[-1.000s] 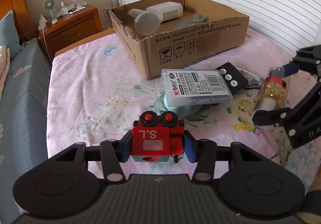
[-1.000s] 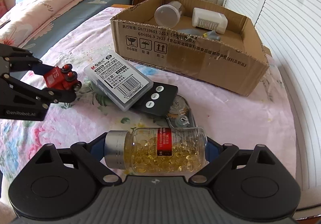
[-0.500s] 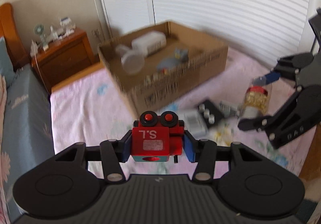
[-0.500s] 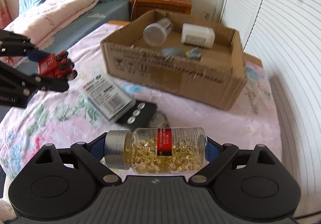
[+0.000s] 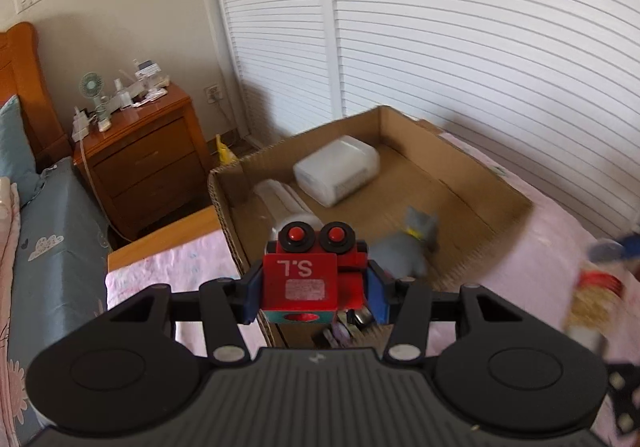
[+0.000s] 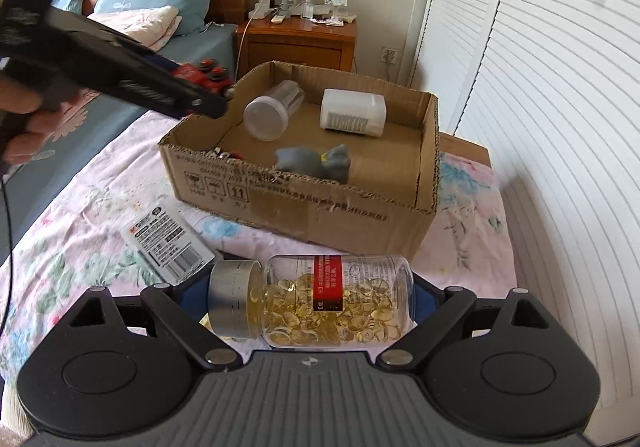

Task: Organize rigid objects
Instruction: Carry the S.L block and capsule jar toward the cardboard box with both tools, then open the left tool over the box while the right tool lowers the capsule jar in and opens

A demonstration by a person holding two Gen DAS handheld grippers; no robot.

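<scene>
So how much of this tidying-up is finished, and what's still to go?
Done: a clear jar, white container and grey toy lie in the cardboard box. In hand: the left gripper carries a red toy train, the right gripper a capsule bottle. Left: a labelled flat case on the bed.

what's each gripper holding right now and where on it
Left gripper: the red toy block, pinched across its two sides. Right gripper: the capsule bottle, lying sideways and clamped end to end, cap and base.
</scene>
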